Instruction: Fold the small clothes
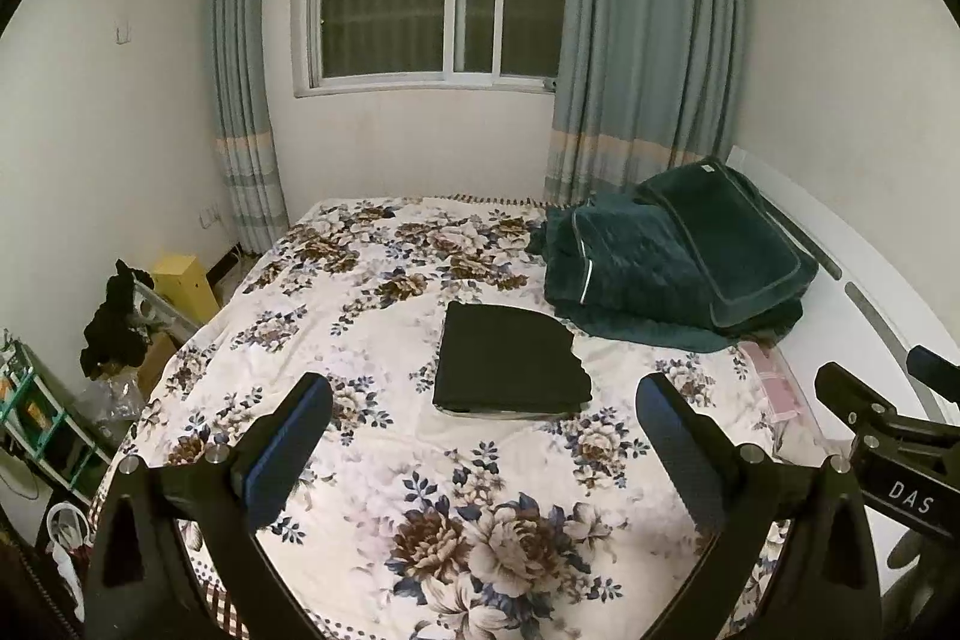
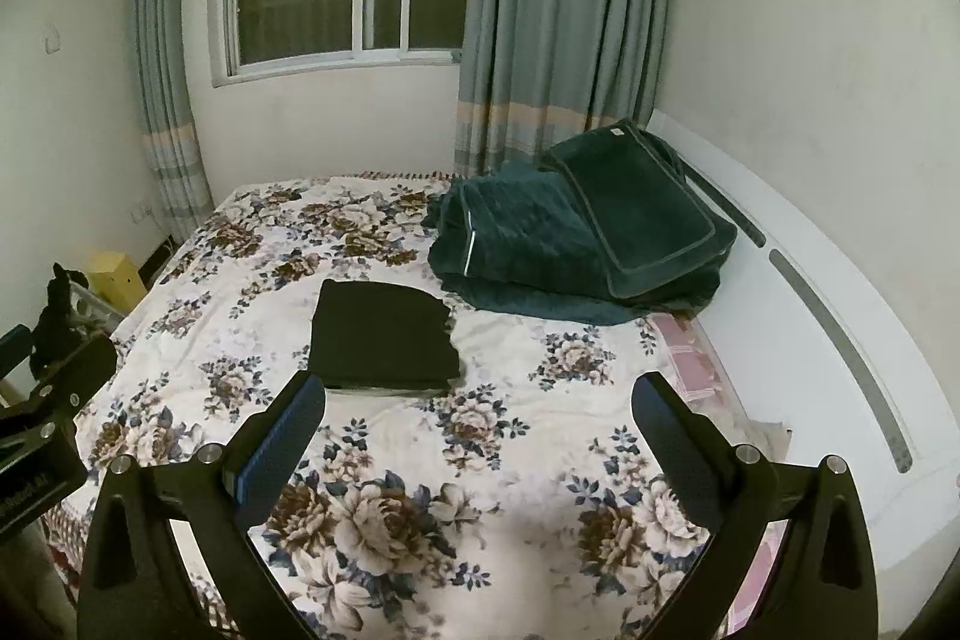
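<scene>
Beyond both tongs, near the teal quilt (image 1: 672, 250) on the floral bedspread (image 1: 492, 508): dark folded garment (image 1: 510, 361), flat, long axis running away. Left gripper (image 1: 483, 439) and right gripper (image 2: 477, 439) spread, empty (left seemingly more squarely behind it).

A: Describe the left tool (image 1: 483, 403).
B: Black frame, two angled fingers (image 1: 288, 451) faced with blue ribbed pads, silver round screw heads at the joints.
A: And the right tool (image 2: 477, 400)?
B: Identical build. Its black body carries white "DAS" lettering, seen from the left wrist view.
</scene>
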A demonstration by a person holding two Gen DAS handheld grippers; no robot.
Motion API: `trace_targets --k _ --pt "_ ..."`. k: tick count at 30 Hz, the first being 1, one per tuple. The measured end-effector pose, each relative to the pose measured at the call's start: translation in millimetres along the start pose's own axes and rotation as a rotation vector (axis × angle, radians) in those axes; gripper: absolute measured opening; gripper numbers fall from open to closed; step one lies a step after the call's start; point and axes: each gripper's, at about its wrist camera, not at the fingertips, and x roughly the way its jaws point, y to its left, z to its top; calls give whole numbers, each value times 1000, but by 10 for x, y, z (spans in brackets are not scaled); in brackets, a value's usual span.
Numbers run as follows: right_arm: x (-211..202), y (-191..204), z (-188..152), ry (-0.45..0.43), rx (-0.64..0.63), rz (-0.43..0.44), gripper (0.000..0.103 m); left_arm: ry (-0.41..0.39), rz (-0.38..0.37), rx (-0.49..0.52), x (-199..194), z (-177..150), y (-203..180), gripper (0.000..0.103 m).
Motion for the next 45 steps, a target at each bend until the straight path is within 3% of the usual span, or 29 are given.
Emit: trace_targets --k 28,45 --pt "63 -18 157 -19 -7 51 103 -29 2 17 -100 66 -21 103" --pt "-132 66 116 -51 7 55 103 -67 15 15 -187 73 -29 103"
